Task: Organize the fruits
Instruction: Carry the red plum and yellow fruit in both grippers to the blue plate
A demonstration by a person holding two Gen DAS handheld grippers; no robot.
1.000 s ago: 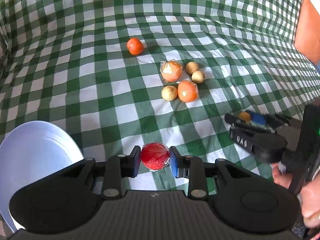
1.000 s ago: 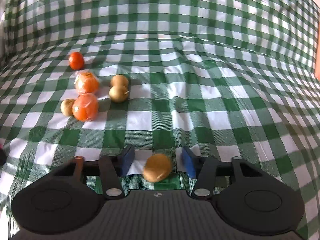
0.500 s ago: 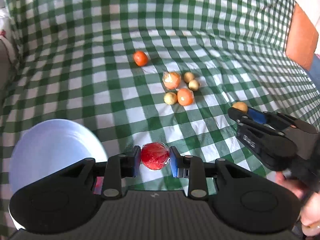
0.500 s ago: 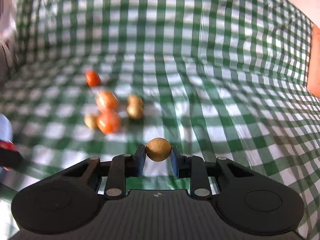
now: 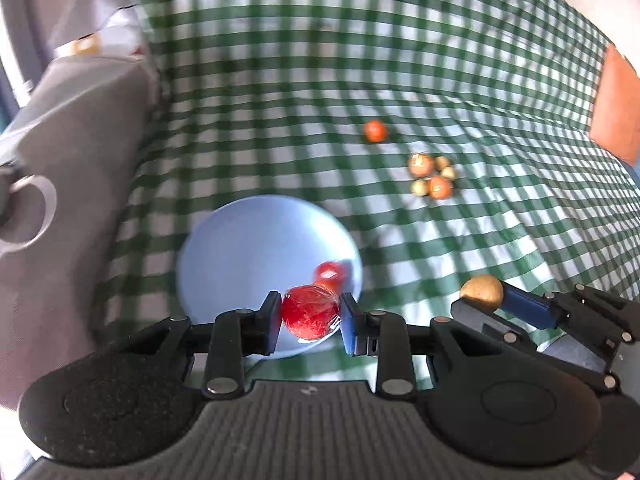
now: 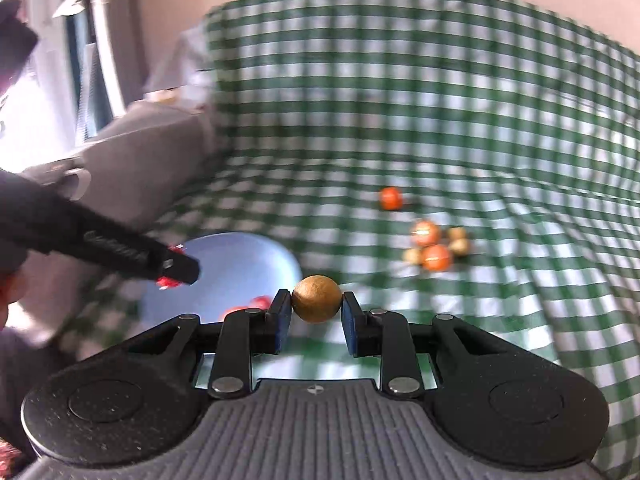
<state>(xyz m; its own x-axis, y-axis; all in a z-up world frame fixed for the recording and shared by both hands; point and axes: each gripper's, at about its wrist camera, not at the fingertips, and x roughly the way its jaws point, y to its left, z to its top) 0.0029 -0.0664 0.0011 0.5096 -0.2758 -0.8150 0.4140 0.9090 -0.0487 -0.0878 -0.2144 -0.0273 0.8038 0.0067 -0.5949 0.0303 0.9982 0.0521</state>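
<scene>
Partway through: left gripper (image 5: 311, 317) clamping a red fruit (image 5: 310, 317) over the blue plate (image 5: 240, 248), right gripper (image 6: 316, 311) clamping a brown fruit (image 6: 316, 298), one red fruit already plated, six fruits (image 5: 430, 174) left on the checked cloth (image 5: 320, 80).

your left gripper (image 5: 309, 322) is black with blue pads, and the wrapped fruit (image 5: 310, 317) in it is bright red. your right gripper (image 6: 316, 320) has the same black and blue, around a golden-brown fruit (image 6: 316, 298). the plate (image 5: 240, 248) is pale blue. the cloth (image 5: 440, 60) is green-and-white check. the loose fruits (image 5: 432, 176) are orange and pale tan.
</scene>
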